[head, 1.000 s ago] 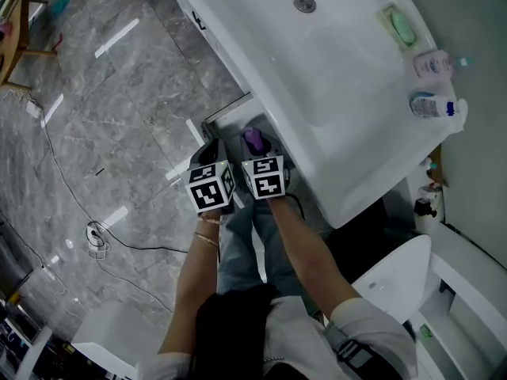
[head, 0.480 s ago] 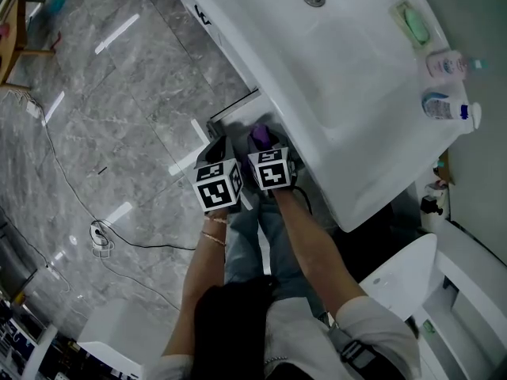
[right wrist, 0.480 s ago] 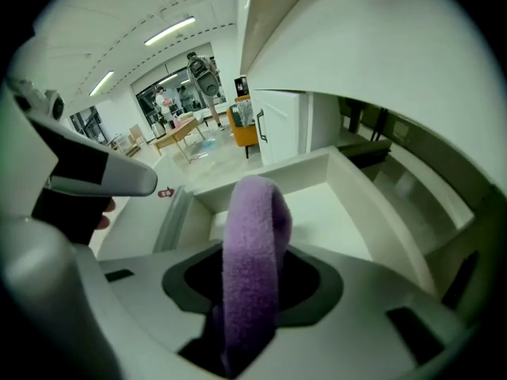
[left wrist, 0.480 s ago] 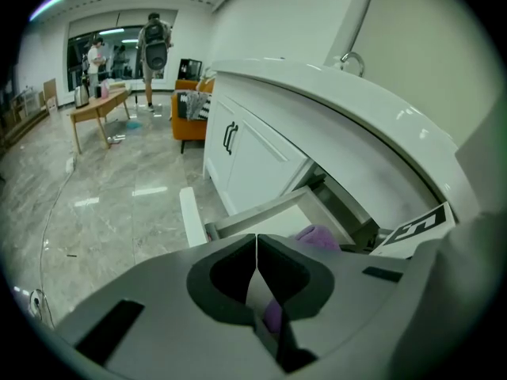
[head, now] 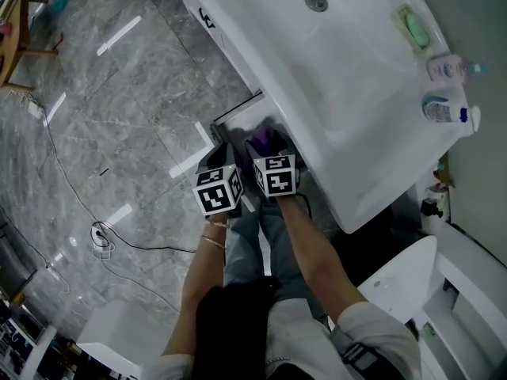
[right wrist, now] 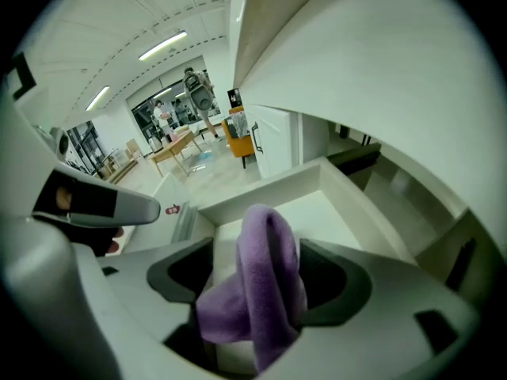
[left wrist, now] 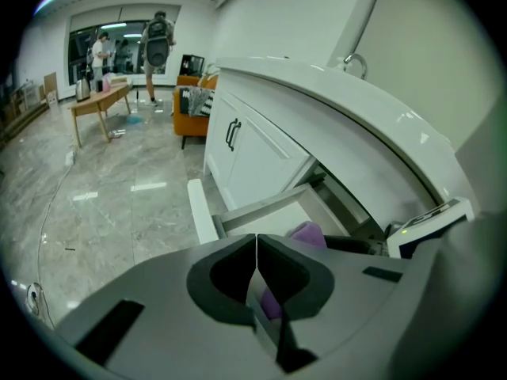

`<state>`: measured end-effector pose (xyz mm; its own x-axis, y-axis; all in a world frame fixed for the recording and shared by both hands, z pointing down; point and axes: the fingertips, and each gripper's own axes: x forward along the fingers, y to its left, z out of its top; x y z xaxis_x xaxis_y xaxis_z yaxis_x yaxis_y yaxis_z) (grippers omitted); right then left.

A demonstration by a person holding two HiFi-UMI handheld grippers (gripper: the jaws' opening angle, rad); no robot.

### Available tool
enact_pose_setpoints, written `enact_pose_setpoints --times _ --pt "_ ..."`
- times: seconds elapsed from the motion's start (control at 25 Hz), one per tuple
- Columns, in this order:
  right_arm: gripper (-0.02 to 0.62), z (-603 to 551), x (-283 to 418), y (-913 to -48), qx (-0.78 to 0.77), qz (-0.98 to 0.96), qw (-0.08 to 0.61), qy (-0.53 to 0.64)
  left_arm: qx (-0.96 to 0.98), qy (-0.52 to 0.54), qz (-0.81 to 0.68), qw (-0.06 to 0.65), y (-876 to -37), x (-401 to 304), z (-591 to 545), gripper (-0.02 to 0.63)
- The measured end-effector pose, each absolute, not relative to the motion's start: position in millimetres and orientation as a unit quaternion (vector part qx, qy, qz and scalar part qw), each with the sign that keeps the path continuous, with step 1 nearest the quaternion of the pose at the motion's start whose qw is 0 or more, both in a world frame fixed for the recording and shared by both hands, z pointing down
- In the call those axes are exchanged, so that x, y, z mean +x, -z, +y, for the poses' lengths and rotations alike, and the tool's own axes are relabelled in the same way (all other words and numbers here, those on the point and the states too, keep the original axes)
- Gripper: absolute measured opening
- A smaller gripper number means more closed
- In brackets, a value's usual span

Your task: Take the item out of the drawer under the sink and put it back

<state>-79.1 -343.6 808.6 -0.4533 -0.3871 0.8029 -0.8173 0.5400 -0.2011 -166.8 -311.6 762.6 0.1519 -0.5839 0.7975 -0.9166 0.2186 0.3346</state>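
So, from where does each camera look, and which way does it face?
Head view: on the head, steeply down at sink, open drawer, floor; shows forearms, left gripper, right gripper.
Left gripper view: on left gripper, along its shut jaws toward the drawer.
Right gripper view: on right gripper, into the drawer; jaws have just been opening, purple cloth between.
Shared: drawer and cloth, in all three.

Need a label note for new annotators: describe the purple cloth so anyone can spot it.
Find the big white sink, then the open drawer just below its front edge. The cloth is the soft purple bundle over that drawer, between the jaws of the right gripper, which have just been opening. It is the only purple thing among white surfaces.
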Motion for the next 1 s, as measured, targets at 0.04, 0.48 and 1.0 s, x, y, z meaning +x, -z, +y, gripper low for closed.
enact_pose_setpoints --times 0.04,0.48,1.0 --pt "0.333 -344.3 -78.8 -804.4 0.381 -0.801 0.356 -0.294 0.598 -0.176 -0.628 0.466 -761.8 -168.4 -311.6 0.011" --pt "0.347 -315.4 -75.7 -749.7 0.378 -0.820 0.322 -0.284 0.598 -0.160 -0.638 0.458 -733.2 -164.9 -305.1 0.011" --pt "0.345 -302.4 -72.0 -667.9 0.383 -0.837 0.277 -0.276 0.610 -0.145 -0.651 0.428 -666.4 -164.3 -289.0 0.011"
